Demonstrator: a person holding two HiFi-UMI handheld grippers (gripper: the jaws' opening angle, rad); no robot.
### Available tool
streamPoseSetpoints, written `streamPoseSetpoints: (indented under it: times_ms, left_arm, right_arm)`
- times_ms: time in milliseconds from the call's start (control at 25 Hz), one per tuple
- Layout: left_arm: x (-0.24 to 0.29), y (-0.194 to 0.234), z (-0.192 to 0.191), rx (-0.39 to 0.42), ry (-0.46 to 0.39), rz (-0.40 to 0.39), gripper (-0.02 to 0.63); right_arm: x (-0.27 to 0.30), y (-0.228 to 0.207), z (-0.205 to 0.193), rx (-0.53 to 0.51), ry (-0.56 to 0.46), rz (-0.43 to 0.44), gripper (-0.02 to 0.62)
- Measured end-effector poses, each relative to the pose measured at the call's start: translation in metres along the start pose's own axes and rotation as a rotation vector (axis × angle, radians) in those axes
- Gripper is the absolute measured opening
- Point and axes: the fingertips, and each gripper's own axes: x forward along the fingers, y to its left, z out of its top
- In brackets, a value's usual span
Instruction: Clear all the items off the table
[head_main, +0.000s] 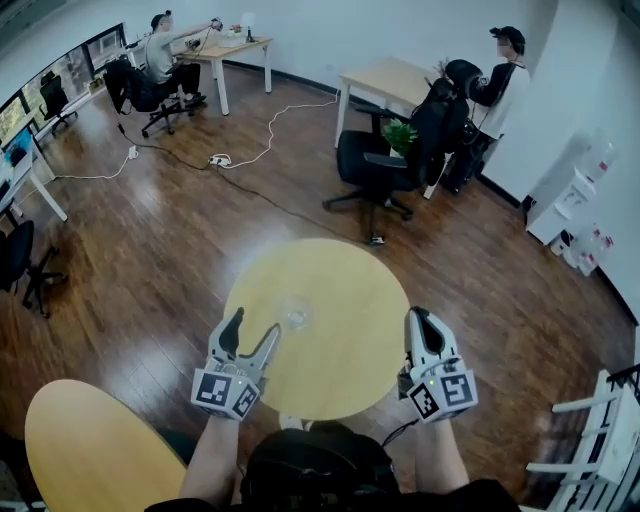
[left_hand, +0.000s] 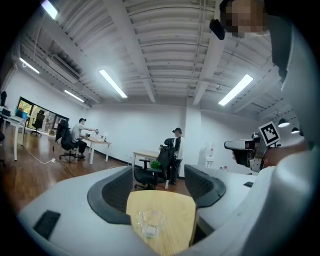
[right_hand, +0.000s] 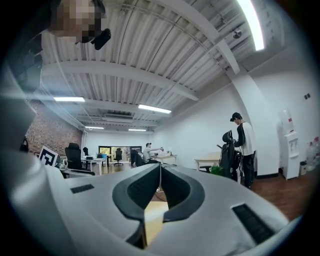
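Note:
A small clear glass (head_main: 295, 313) stands near the left middle of the round yellow table (head_main: 340, 265). My left gripper (head_main: 254, 334) hovers over the table's near left edge, open, its tips just short of the glass. In the left gripper view the glass (left_hand: 150, 223) stands on the table (left_hand: 175, 210) ahead of the open left gripper (left_hand: 159, 192), with nothing touching the pads. My right gripper (head_main: 421, 322) is at the table's near right edge with its jaws together. The right gripper view shows the right gripper (right_hand: 160, 172) shut and empty.
A second round yellow table (head_main: 90, 450) sits at the lower left. A black office chair (head_main: 375, 165) and a desk with a person beside it stand beyond the table. A white rack (head_main: 600, 440) is at the right edge. Cables (head_main: 250, 150) run across the wooden floor.

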Motion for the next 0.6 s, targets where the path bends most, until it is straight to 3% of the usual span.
streamPoseSetpoints:
  times_ms: [120,400,600]
  left_arm:
    - [0.01,0.001,-0.03,-0.009,0.064,-0.038,0.37]
    - [0.037,0.004,-0.101,0.018,0.226,-0.08,0.377]
    - [0.068,0.006,-0.15,0.038,0.297,-0.088,0.418]
  right_arm:
    - [0.005,0.01,-0.029,0.007,0.068,0.012,0.012]
    - [0.024,0.002,-0.076,0.054,0.173,0.007,0.012]
    - [0.04,-0.004,-0.113,0.083,0.26,0.039,0.012]
